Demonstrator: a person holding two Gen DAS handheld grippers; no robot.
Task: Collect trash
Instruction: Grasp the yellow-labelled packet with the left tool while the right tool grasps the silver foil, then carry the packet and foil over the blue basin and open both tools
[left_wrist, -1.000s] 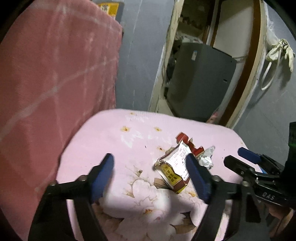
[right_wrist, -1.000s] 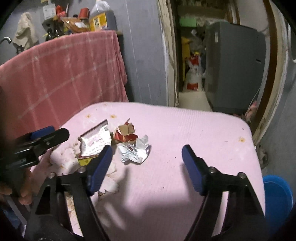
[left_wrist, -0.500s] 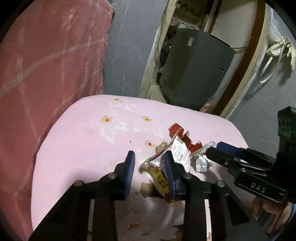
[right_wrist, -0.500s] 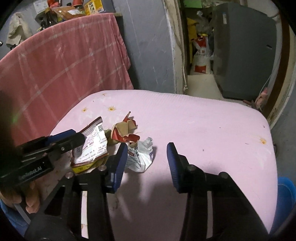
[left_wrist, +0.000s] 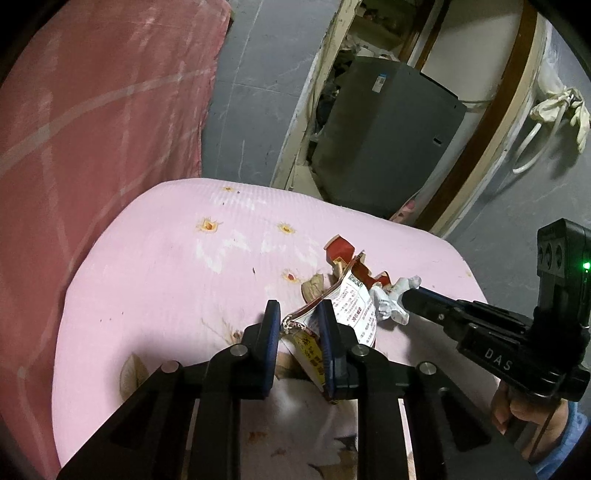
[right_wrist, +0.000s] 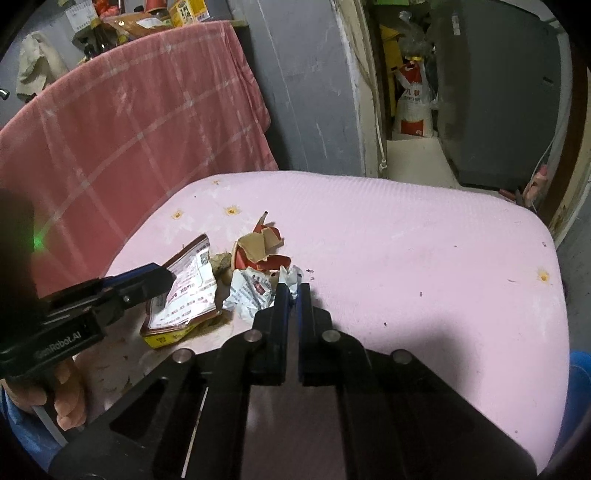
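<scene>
A white, yellow-edged snack packet (left_wrist: 354, 306) (right_wrist: 192, 291) lies on a pink floral-print surface (left_wrist: 166, 277) (right_wrist: 424, 258). My left gripper (left_wrist: 298, 325) (right_wrist: 162, 277) is closing on the packet's crimped near edge, and the pads touch it. Just right of it is a crumpled white wrapper (left_wrist: 384, 302) (right_wrist: 251, 291). My right gripper (right_wrist: 293, 295) (left_wrist: 410, 293) is shut on the wrapper's right tip. Behind both lies a torn red and brown carton piece (left_wrist: 340, 253) (right_wrist: 262, 247), touched by neither gripper.
A red checked cloth (left_wrist: 92, 129) (right_wrist: 129, 129) hangs along the left. Behind the surface a doorway opens onto a grey cabinet (left_wrist: 380, 147) and a white sack (right_wrist: 413, 107). A blue bin (right_wrist: 580, 387) stands low at the right edge. A hand holds each gripper.
Both grippers went from wide open to nearly shut. The left closed around the snack packet's edge. The right came in to the left and closed on the crumpled wrapper.
</scene>
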